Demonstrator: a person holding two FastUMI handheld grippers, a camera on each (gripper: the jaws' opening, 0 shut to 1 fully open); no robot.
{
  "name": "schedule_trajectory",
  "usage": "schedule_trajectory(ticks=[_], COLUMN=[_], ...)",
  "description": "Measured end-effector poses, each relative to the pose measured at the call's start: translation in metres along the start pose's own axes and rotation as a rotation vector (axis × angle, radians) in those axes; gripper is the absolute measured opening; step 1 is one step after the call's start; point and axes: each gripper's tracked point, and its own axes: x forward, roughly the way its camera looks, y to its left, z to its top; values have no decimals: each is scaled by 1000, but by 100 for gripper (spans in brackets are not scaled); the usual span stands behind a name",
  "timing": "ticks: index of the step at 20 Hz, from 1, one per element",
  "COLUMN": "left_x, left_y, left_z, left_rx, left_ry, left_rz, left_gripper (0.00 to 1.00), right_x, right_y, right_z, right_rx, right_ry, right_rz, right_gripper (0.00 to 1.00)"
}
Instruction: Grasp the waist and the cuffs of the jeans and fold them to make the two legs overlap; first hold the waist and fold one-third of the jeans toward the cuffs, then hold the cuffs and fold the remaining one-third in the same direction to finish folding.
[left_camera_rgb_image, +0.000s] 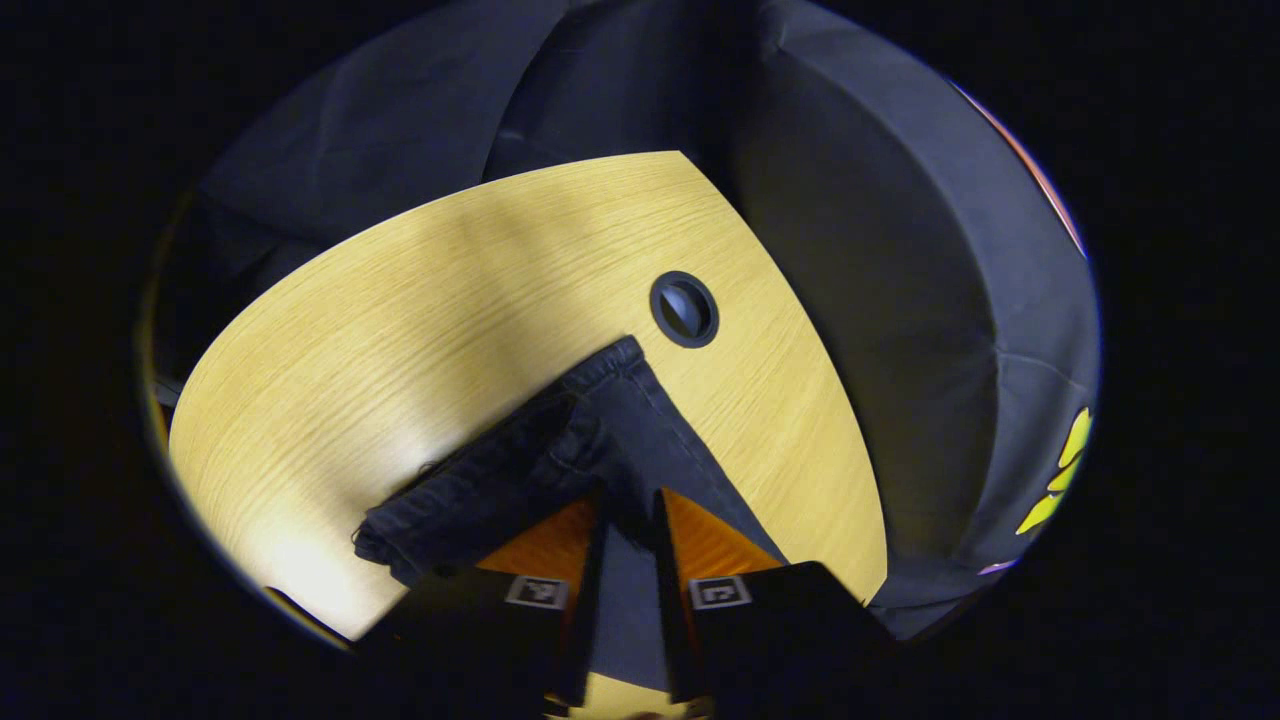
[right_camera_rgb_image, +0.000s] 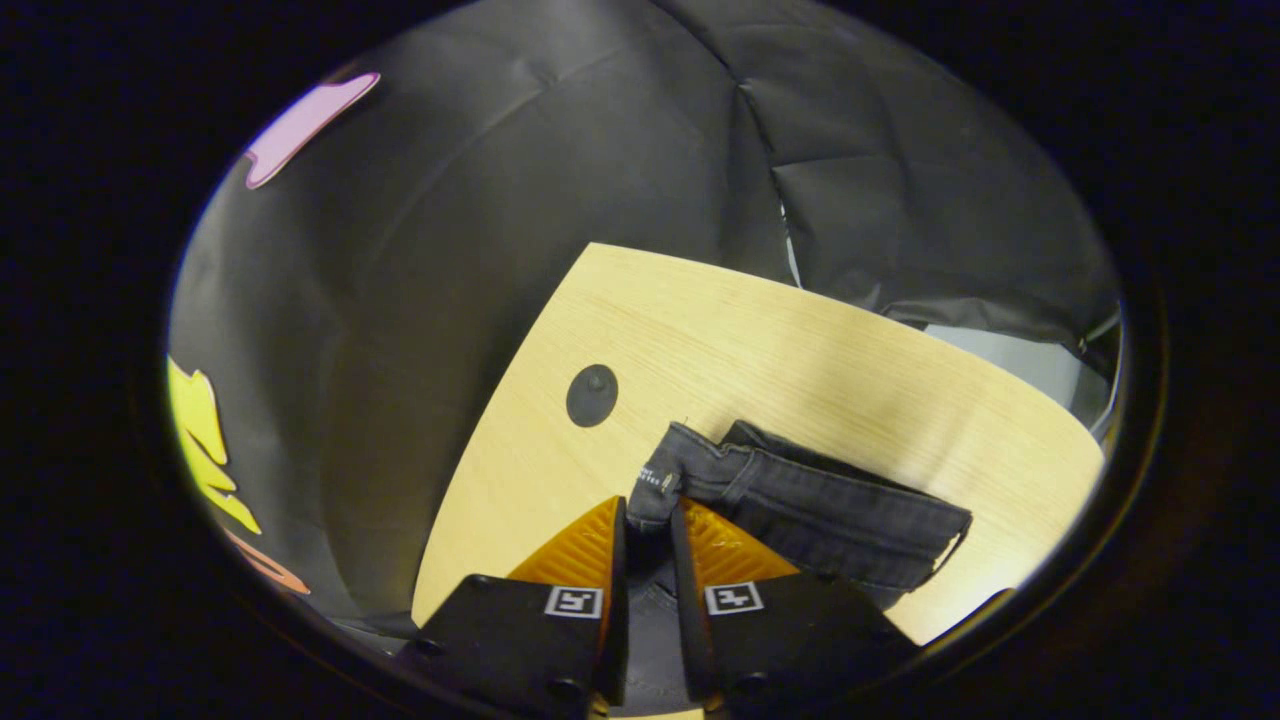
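Pinching jeans (left_camera_rgb_image: 590, 440), both claws, wooden table (left_camera_rgb_image: 420, 300)

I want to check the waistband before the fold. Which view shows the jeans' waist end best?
The right gripper view: the jeans show their waistband, inner tag and a belt loop just beyond the right gripper, whose fingers close on the denim. The left gripper view shows the jeans only as bunched dark fabric with a hemmed corner.
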Motion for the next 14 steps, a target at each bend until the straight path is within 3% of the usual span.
schedule_trajectory(ticks=[2,4,6,7,8,12,13,14], left_x=[-10,-25,-54,-74,-97,-199,-215,-237], left_y=[-12,-22,-46,-62,-81,-155,-166,-177], left_z=[-1,-1,4,6,8,-19,-27,-41], left_rx=[21,58,121,183,262,622,690,751], left_ry=[-9,-30,-79,-113,-158,-361,-405,-455], left_rz=[-15,-2,-25,-38,-57,-208,-238,-260], left_gripper=[57,92,93,93,93,93,93,93], right_x=[-4,-14,-38,-53,-68,-159,-185,-212], right_y=[4,19,32,38,45,77,85,88], right_z=[2,5,10,11,11,-3,-13,-24], right_rx=[-44,-64,-120,-166,-228,-559,-647,-728], right_ry=[-13,-39,-76,-98,-129,-301,-345,-395], right_rz=[-3,40,64,75,82,147,168,182], right_gripper=[30,57,83,83,75,75,76,86])
